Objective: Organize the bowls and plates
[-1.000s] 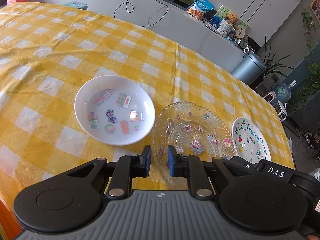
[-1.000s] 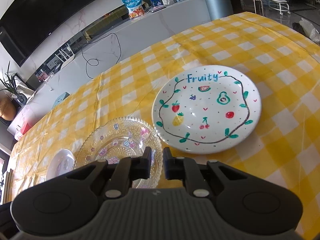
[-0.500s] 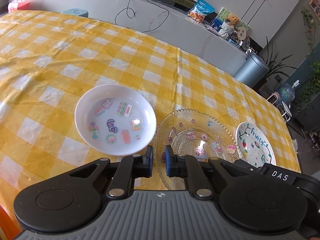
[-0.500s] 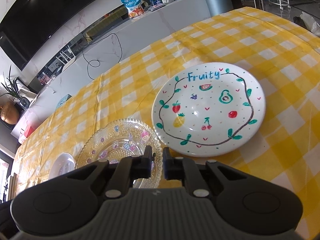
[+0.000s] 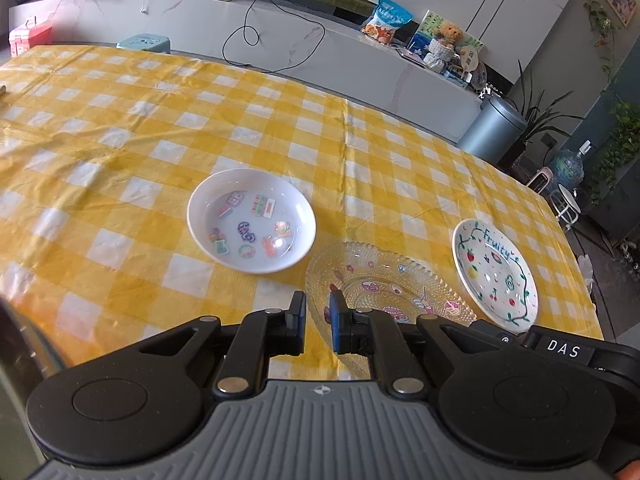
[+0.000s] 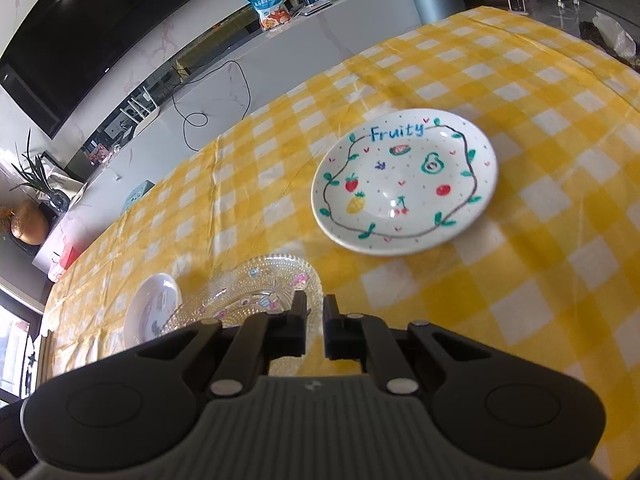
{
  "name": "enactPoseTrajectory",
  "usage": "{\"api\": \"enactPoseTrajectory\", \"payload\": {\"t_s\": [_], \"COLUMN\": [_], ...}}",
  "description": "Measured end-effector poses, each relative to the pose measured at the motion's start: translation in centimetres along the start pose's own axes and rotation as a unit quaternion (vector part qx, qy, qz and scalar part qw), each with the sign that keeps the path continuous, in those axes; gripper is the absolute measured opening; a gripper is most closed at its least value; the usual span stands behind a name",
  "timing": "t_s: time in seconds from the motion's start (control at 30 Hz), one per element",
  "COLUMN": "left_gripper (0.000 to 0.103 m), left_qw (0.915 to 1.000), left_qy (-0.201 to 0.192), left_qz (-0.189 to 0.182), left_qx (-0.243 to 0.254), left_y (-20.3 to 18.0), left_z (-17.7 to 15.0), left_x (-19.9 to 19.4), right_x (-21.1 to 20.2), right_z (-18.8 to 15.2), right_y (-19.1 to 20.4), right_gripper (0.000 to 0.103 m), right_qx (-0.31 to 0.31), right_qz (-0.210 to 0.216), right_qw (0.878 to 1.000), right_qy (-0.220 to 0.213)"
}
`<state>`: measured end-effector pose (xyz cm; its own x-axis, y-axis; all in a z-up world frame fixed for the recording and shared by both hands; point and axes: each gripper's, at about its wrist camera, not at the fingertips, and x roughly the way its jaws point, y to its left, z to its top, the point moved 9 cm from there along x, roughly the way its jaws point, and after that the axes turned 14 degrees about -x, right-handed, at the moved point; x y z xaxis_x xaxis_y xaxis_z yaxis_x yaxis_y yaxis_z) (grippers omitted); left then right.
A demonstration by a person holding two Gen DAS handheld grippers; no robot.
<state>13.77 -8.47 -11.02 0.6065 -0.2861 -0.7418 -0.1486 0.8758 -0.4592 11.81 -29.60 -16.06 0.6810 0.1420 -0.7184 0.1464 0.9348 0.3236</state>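
A clear glass plate (image 5: 384, 280) with cartoon stickers lies just ahead of both grippers. My left gripper (image 5: 318, 312) is shut on the plate's left rim. My right gripper (image 6: 315, 316) is shut on the right rim of this glass plate (image 6: 248, 284). In the right wrist view the plate's far edge overlaps the white bowl (image 6: 152, 304), so it looks slightly raised. The white sticker bowl (image 5: 252, 220) sits to its left on the yellow checked cloth (image 5: 120, 140). To its right sits a white "Fruity" plate (image 5: 496, 276), also in the right wrist view as the Fruity plate (image 6: 404, 184).
The table's right edge (image 5: 580, 280) runs close behind the Fruity plate. Beyond the table stand a grey bin (image 5: 492, 136), a low white counter (image 5: 280, 52) with a snack bag and a cable, and a blue stool (image 5: 144, 42). A dark TV (image 6: 88, 32) hangs above.
Both grippers closed a little further on the glass plate's rims and drew back and up. More of the room shows, and the bowl and Fruity plate look smaller and farther away.
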Motion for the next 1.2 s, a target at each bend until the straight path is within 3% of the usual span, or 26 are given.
{"api": "enactPoseTrajectory", "payload": {"t_s": [0.53,1.2], "left_gripper": [0.013,0.012], "left_qw": [0.9991,0.9963], "left_qy": [0.001,0.035], "left_qz": [0.009,0.046], "left_qx": [0.042,0.063], "left_y": [1.3,3.6], "left_z": [-4.4,-7.9], "left_x": [-5.6,-5.4], "right_x": [-6.4,-6.6], "right_z": [-5.8,-8.2], "right_y": [0.8,2.2], "right_gripper": [0.005,0.005], "right_qx": [0.008,-0.067], "right_qz": [0.003,-0.064], "right_qw": [1.0,0.995], "right_qy": [0.006,0.038]}}
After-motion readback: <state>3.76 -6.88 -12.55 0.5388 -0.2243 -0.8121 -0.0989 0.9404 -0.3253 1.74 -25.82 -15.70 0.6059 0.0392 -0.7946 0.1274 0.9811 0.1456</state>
